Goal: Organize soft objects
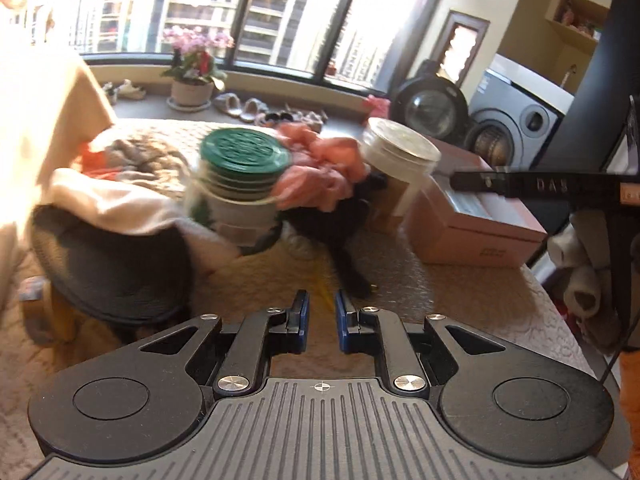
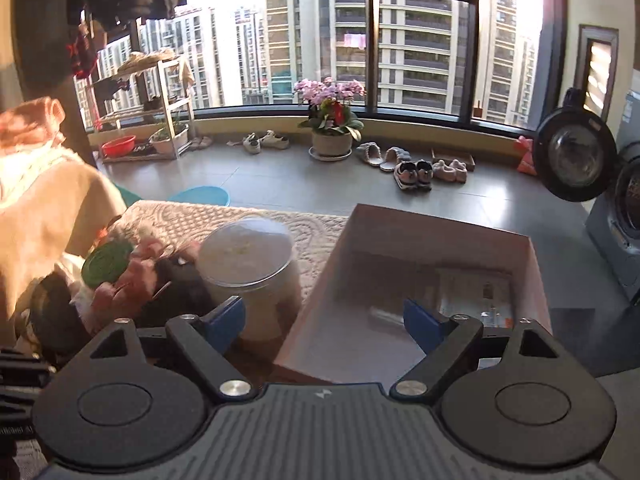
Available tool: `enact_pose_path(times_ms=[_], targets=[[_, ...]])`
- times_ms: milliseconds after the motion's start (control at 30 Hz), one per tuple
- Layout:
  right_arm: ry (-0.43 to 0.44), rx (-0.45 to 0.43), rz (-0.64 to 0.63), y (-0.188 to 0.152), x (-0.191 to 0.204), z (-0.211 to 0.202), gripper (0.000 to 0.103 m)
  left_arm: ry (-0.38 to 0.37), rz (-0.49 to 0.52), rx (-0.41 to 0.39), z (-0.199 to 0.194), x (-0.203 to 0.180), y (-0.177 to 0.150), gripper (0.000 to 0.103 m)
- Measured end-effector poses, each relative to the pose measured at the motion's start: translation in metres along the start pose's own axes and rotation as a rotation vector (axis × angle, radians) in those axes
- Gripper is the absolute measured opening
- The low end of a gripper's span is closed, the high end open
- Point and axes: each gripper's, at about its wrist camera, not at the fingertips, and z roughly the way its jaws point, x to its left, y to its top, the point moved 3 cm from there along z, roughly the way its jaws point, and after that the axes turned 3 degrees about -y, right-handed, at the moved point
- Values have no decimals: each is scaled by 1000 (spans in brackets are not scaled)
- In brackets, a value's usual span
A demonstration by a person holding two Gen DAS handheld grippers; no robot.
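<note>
A heap of soft clothes lies on the table: a pink garment (image 1: 320, 172), a black one (image 1: 344, 248), a cream cloth (image 1: 116, 200) and a dark grey piece (image 1: 116, 268). The pink garment also shows in the right wrist view (image 2: 136, 276). My left gripper (image 1: 322, 316) hovers low over the table just in front of the black garment, jaws narrowly apart and empty. My right gripper (image 2: 324, 320) is wide open and empty above the near edge of the open pink box (image 2: 424, 276).
A green-lidded jar (image 1: 244, 160) and a white-lidded jar (image 1: 400, 152) stand among the clothes. The pink box (image 1: 472, 220) sits at the table's right. Rolled socks (image 1: 580, 272) hang off the right edge. A washing machine (image 2: 624, 216) and a flower pot (image 2: 332, 140) stand beyond.
</note>
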Motion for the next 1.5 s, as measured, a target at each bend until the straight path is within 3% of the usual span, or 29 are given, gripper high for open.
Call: enact_pose_path(times_ms=[233, 300, 367, 467, 567, 667, 833, 1033, 1267, 1367, 1400, 1500], targets=[[82, 2, -191, -21, 81, -1, 87, 259, -68, -251, -76, 62, 7, 16], [83, 4, -234, -28, 96, 2, 87, 333, -52, -267, -85, 74, 7, 16], [89, 14, -269, -35, 105, 6, 87, 379, -61, -230, -84, 85, 3, 16], [99, 32, -289, -43, 111, 10, 87, 371, -106, -164, -75, 98, -5, 16], [103, 48, -289, -48, 110, 11, 87, 305, -88, -174, -70, 93, -13, 23], [94, 72, -288, -52, 107, 15, 87, 276, -80, -136, -64, 87, -13, 25], [96, 90, -283, -57, 107, 16, 87, 277, -89, -132, -63, 88, -17, 28], [106, 83, -300, -57, 115, 12, 87, 226, -119, -149, -58, 98, -18, 32], [112, 72, -331, -52, 131, 11, 87, 130, -155, -71, -35, 97, -21, 32], [107, 85, -329, -49, 138, 13, 87, 122, -133, -75, -33, 95, -22, 32], [108, 84, -335, -48, 141, 12, 87, 110, -131, -80, -35, 95, -22, 25], [103, 73, -376, -44, 153, 9, 87, 73, -150, -89, -43, 99, -23, 21]])
